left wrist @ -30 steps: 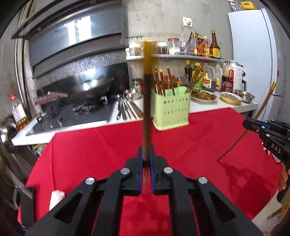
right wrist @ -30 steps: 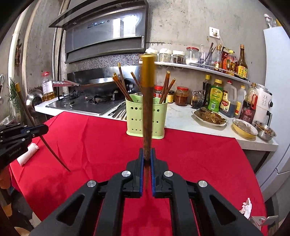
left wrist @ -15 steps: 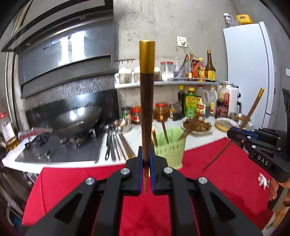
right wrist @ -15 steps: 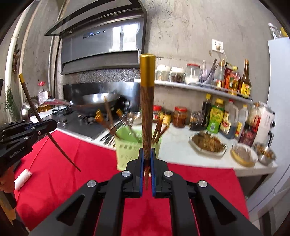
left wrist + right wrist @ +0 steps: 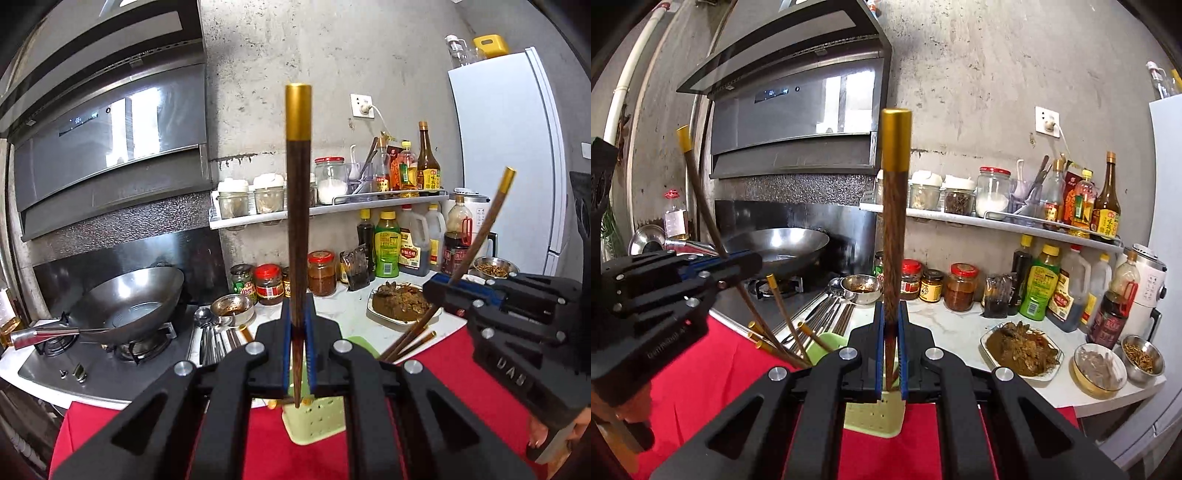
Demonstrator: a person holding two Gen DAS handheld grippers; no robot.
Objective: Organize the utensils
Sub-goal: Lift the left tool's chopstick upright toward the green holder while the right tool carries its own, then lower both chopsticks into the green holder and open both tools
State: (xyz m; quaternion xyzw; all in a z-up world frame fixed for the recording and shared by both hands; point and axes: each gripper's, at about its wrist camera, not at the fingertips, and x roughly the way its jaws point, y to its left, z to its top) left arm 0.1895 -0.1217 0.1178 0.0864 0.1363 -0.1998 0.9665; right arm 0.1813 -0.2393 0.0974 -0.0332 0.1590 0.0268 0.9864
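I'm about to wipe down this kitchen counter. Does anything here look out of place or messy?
Yes. A bunch of metal utensils lies loose on the counter beside the stove, not in the green holder. The chopsticks already in the holder lean at scattered angles. Nothing looks spilled or broken.

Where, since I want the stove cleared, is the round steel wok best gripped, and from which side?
Probably its long slim handle, approached from the left in the left wrist view. It juts roughly level from the round steel wok, whose bowl looks too wide for two fingers.
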